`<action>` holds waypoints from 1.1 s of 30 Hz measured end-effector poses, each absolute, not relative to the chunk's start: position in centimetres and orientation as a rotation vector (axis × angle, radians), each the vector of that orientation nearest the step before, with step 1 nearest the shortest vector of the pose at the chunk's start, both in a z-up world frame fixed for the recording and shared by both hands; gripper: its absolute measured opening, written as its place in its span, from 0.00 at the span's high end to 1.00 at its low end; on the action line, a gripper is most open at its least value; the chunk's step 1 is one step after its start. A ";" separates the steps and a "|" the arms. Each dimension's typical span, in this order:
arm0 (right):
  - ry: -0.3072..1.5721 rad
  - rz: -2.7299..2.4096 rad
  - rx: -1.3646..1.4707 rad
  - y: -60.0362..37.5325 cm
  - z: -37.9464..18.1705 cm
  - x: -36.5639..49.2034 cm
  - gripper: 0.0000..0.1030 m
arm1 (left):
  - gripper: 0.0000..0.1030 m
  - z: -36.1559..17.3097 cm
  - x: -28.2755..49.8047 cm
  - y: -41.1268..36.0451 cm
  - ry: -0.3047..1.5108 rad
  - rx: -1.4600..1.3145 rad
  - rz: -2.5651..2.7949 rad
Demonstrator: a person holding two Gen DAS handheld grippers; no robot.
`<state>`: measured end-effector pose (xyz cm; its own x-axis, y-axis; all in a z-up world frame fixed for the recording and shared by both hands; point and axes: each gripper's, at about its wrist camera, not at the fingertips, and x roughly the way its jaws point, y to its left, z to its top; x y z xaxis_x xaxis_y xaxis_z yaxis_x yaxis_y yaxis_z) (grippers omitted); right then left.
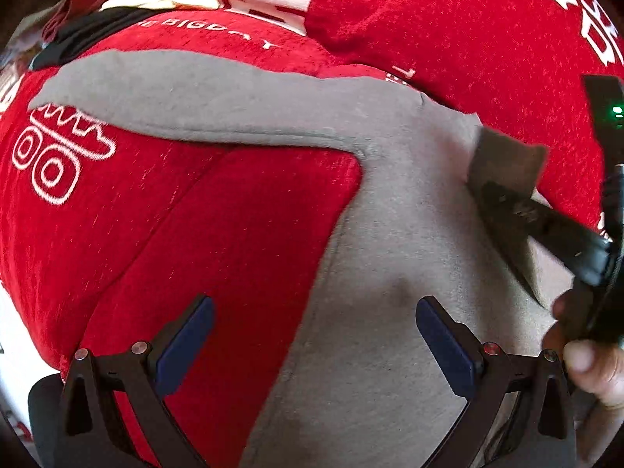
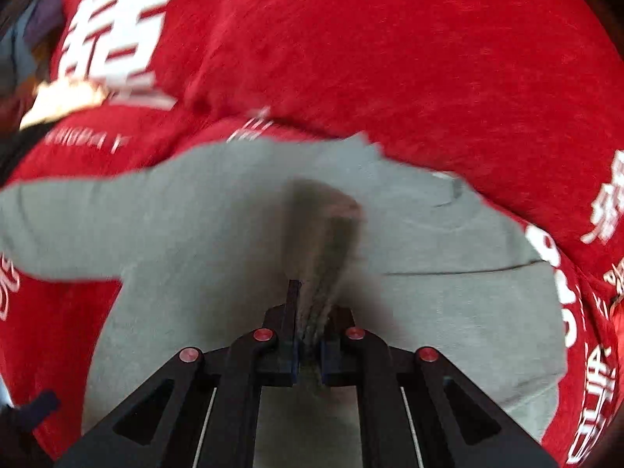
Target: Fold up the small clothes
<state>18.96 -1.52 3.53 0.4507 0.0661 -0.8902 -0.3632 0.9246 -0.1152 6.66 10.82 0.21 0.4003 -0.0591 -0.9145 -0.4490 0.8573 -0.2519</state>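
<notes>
Right hand-held gripper (image 2: 308, 345) pinching soft, light grey sweatshirt (image 2: 218, 241) fold; left hand-held gripper (image 1: 314, 331) spread, take hem at 6 o'clock.

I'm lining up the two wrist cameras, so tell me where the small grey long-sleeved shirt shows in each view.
Left wrist view: the small grey long-sleeved shirt fills centre and lower right, one sleeve stretching to upper left.
Right wrist view: the shirt spans the middle, a fold of it pinched in the right gripper.
Shared landmark: the red cloth with white lettering beneath it.
</notes>
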 end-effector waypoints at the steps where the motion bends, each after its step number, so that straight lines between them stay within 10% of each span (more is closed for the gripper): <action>1: 1.083 0.285 -0.329 -1.0 3.4 18.8 0.82 | 0.00 0.2 6.5 11.0 1.141 -0.513 0.264; 5: 1.056 0.368 -0.405 0.8 5.1 17.5 0.38 | 0.00 0.5 5.9 11.4 1.131 -0.527 0.267; 14: 0.913 0.447 -0.158 -8.8 14.8 16.7 0.21 | 0.00 3.2 6.8 9.7 1.091 -0.505 0.254; 33: 1.208 0.073 -0.056 -24.9 1.9 26.1 0.10 | 0.00 -0.6 24.2 -0.2 1.255 -0.123 0.158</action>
<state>26.15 -24.90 1.93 0.3527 0.0268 -0.9353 -0.0862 0.9963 -0.0039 24.22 -0.24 -0.56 0.3024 0.0514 -0.9518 -0.1858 0.9826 -0.0059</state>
